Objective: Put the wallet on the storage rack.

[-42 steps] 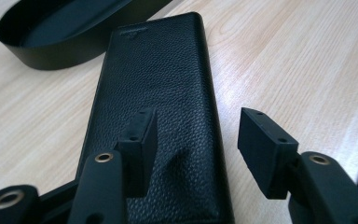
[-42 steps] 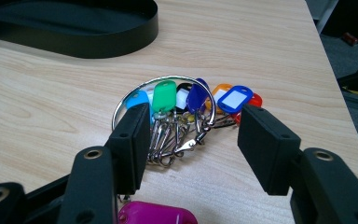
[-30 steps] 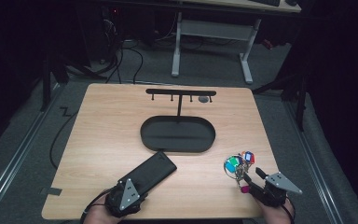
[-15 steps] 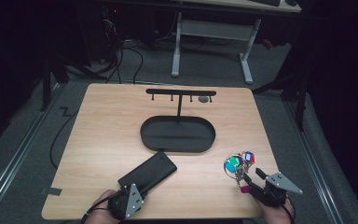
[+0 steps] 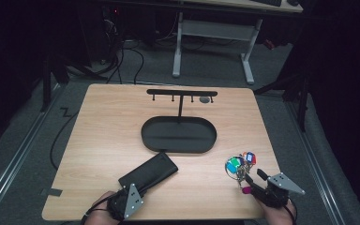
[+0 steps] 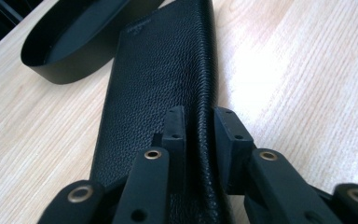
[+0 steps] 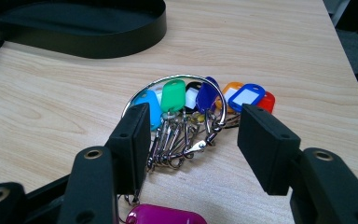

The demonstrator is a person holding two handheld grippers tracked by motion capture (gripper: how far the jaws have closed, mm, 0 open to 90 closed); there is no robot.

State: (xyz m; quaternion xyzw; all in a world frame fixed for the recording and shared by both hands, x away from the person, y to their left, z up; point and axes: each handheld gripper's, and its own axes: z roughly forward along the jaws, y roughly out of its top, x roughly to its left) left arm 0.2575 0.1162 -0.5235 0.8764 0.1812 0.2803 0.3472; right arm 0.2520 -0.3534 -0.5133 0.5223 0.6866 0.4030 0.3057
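— Black leather between our left gripper [image 6: 198, 128] jaws: they have just been closing and now pinch the wallet's [image 5: 148, 174] long edge near the table's [image 5: 103, 140] front edge.

— Our right gripper [image 7: 193, 140] stands spread around the key ring [image 7: 186, 116] by the front right corner.

— Beyond both, the oval tray [image 5: 178, 136] lies mid-table.

The bench [image 5: 112, 131] is pale wood with a fine, streaky grain, and on it sit a matte black oval tray [image 5: 178, 135] and a black wallet [image 6: 163, 74] whose leather is pebbled all over. The silver key ring [image 7: 175, 116] carries tags in light blue, green, white, dark blue, orange, red and magenta, hung on shiny metal clips. Both grippers, left [image 6: 199, 126] and right [image 7: 193, 140], are black with small brass-coloured rivets.
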